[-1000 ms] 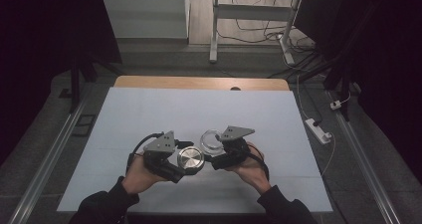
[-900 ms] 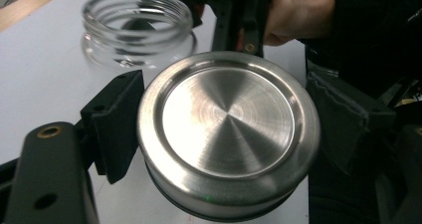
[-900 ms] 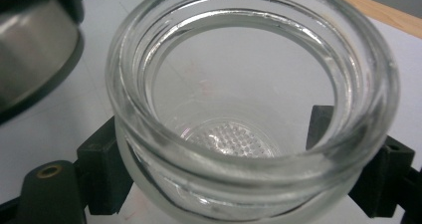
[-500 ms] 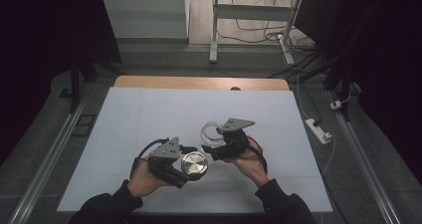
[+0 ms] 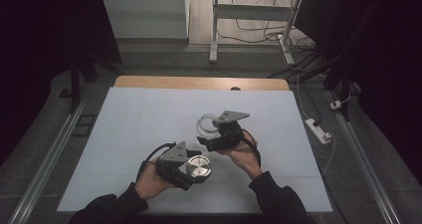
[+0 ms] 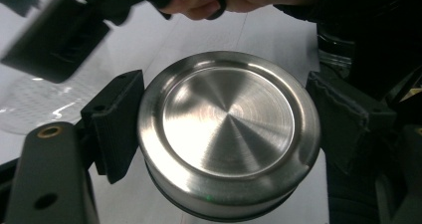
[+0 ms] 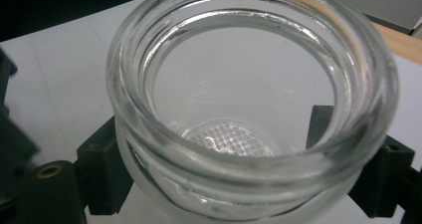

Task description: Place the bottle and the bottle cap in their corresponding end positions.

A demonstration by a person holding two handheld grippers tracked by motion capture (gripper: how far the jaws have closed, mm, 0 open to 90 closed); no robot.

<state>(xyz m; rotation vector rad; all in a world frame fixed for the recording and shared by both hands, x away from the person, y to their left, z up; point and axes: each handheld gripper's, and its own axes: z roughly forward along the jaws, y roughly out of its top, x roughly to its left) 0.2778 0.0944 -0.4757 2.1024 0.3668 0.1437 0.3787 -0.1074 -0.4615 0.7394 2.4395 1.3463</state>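
Nearest you, your left gripper (image 5: 191, 168) is clamped on the steel lid (image 5: 199, 166). In the left gripper view the fingers (image 6: 115, 119) press the lid (image 6: 229, 134) from both sides at its rim, flat top facing the cam. It sits low over the tabletop (image 5: 124, 119), close to your body; can't tell if it's touching the surface or held just above.

A bit farther out and to the right, your right gripper (image 5: 209, 134) grips the clear glass jar (image 5: 206, 124). The right gripper view shows the jar (image 7: 249, 109) pinched on its body below the threaded neck, fingers (image 7: 102, 169) on either side, mouth wide open toward the cam and nothing inside.

Key relation: the jar lies ahead and to the right of the lid, near but apart, w/ a gap between them. The jar's axis looks tipped, its mouth angled back toward you and up, while the lid's top faces up. So to cap it, the lid's underside has to meet that mouth: prob. level the jar upright first, then bring the lid over from the left & down onto the threads. Left hand is the one w/ the shorter trip.
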